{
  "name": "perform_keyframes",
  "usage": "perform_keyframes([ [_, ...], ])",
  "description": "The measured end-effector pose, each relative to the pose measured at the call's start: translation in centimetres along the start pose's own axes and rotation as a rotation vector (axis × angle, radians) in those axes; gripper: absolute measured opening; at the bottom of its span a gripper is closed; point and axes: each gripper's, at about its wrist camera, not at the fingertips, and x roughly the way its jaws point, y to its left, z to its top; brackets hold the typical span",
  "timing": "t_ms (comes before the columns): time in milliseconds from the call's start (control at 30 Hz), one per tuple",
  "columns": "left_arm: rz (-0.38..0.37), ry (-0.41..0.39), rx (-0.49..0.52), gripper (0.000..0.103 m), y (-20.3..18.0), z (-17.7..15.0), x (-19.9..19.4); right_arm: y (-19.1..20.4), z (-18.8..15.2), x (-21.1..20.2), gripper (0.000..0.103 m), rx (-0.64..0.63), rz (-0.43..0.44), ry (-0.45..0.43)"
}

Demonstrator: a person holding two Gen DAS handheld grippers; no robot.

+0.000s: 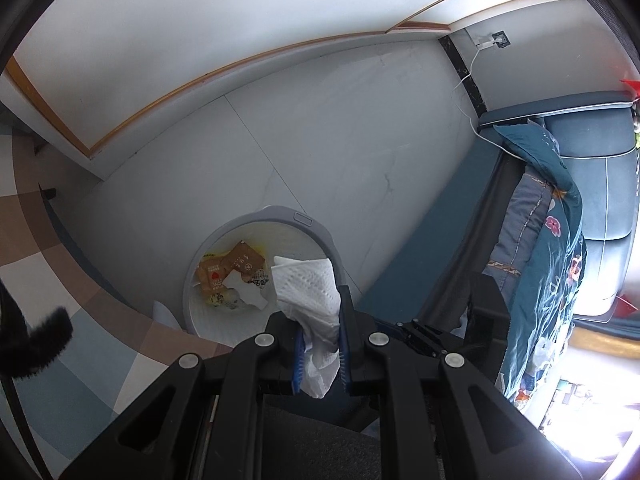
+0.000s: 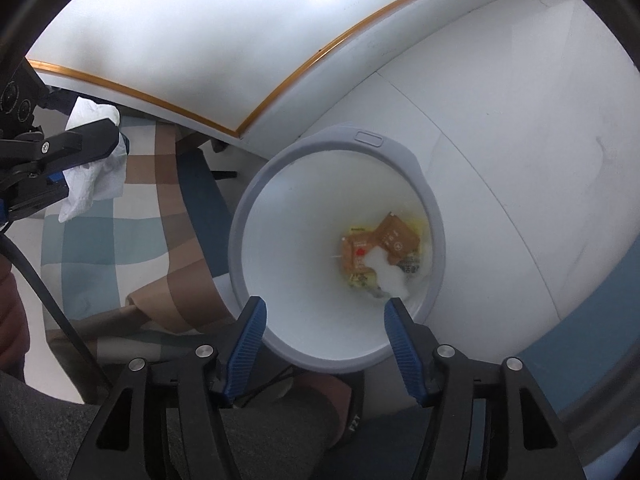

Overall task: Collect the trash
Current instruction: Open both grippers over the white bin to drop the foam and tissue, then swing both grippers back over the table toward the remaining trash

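Observation:
A round grey-rimmed white trash bin (image 1: 312, 222) stands on the floor; it also shows in the right wrist view (image 2: 256, 200). Inside lie brown snack wrappers (image 1: 224, 268) and a white scrap (image 2: 386, 272). My left gripper (image 1: 322, 340) is shut on a crumpled white paper towel (image 1: 308, 284), held above the bin's near right rim. In the right wrist view the left gripper (image 2: 116, 136) and the towel (image 2: 96, 176) show at far left, over the cloth. My right gripper (image 2: 326, 312) is open and empty, above the bin's near rim.
A plaid cloth (image 2: 112, 240) in brown, blue and white lies left of the bin. A blue sofa (image 1: 600, 184) with a patterned quilt (image 1: 556, 248) stands at right. A white wall with an orange trim strip (image 1: 168, 98) runs behind the bin.

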Motion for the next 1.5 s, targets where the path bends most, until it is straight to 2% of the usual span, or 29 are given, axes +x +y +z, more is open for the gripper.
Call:
perform_keyframes([
  [133,0.016,0.038,0.001,0.01,-0.2,-0.2,0.8,-1.4,0.1,-1.7,0.065,0.042,-0.016,-0.042],
  [267,0.035,0.075,-0.007,0.011,-0.4,-0.1,1.6,-3.1,0.3,-3.2,0.067,0.132,0.027,-0.093],
  [333,0.045,0.09,-0.01,0.018,-0.1,-0.2,1.6,-3.6,0.3,-4.1,0.067,0.156,0.035,-0.127],
  [400,0.054,0.104,-0.011,0.037,-0.1,-0.2,1.8,-3.8,0.4,-4.7,0.07,0.168,0.033,-0.151],
  [467,0.062,0.106,-0.01,0.053,-0.1,-0.3,1.8,-4.0,0.4,-5.1,0.071,0.173,0.034,-0.164],
  [600,0.065,0.123,0.002,0.062,-0.3,-0.6,1.8,-4.2,0.5,-5.6,0.071,0.184,0.038,-0.174],
  [833,0.106,0.092,-0.011,0.067,0.0,-1.0,1.1,-4.0,0.2,-5.9,0.071,0.186,0.043,-0.184],
  [967,0.177,0.014,-0.024,0.068,0.4,-1.5,-0.6,-4.0,0.0,-6.4,0.071,0.186,0.042,-0.193],
  [1100,0.216,-0.104,-0.048,0.068,0.8,-2.2,-3.1,-3.3,0.1,-7.5,0.074,0.165,0.04,-0.211],
  [1233,0.275,-0.235,-0.029,0.068,0.3,-3.0,-6.0,-2.0,0.1,-8.8,0.077,0.131,0.036,-0.234],
  [1367,0.374,-0.43,-0.067,0.068,0.0,-4.4,-10.5,-0.3,0.1,-10.3,0.08,0.103,0.041,-0.269],
  [1500,0.391,-0.599,-0.133,0.068,0.7,-6.6,-15.3,2.2,0.1,-12.2,0.081,0.058,0.041,-0.319],
])
